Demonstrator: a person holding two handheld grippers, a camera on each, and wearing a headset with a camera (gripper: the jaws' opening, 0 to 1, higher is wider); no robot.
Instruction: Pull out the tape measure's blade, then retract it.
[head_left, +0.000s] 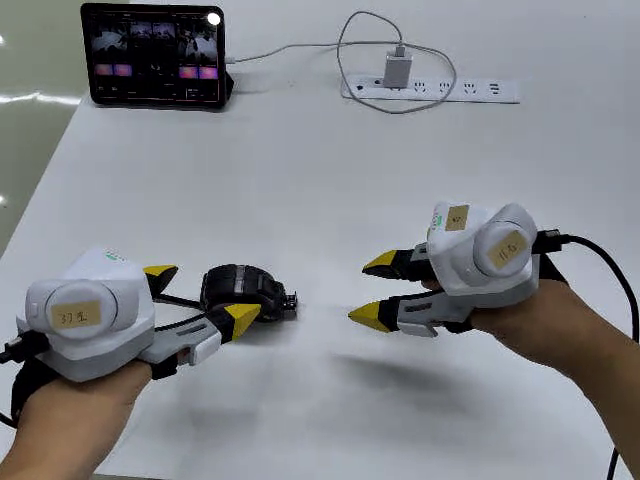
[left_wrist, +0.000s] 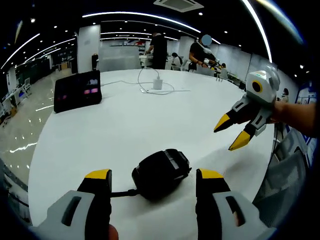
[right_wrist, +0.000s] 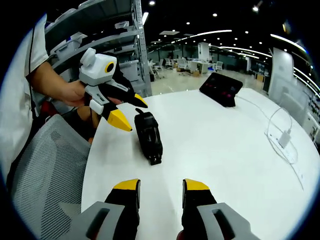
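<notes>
A black tape measure (head_left: 243, 289) lies on the white table (head_left: 320, 180), its blade end pointing right with no blade drawn out. My left gripper (head_left: 200, 294) is open, its yellow-tipped jaws standing on either side of the case without closing on it. The left gripper view has the tape measure (left_wrist: 161, 173) lying between the jaws of the left gripper (left_wrist: 154, 176), a thin black cord trailing off its left side. My right gripper (head_left: 374, 290) hovers open a short way to the right of the blade end, nothing between its jaws. From the right gripper (right_wrist: 161, 185) the tape measure (right_wrist: 149, 137) lies ahead.
A dark tablet (head_left: 155, 55) stands at the table's far left. A white power strip (head_left: 440, 88) with a plugged charger (head_left: 397, 70) and looped cable lies at the far right. A mesh chair (right_wrist: 45, 170) sits by the near edge. People stand in the background.
</notes>
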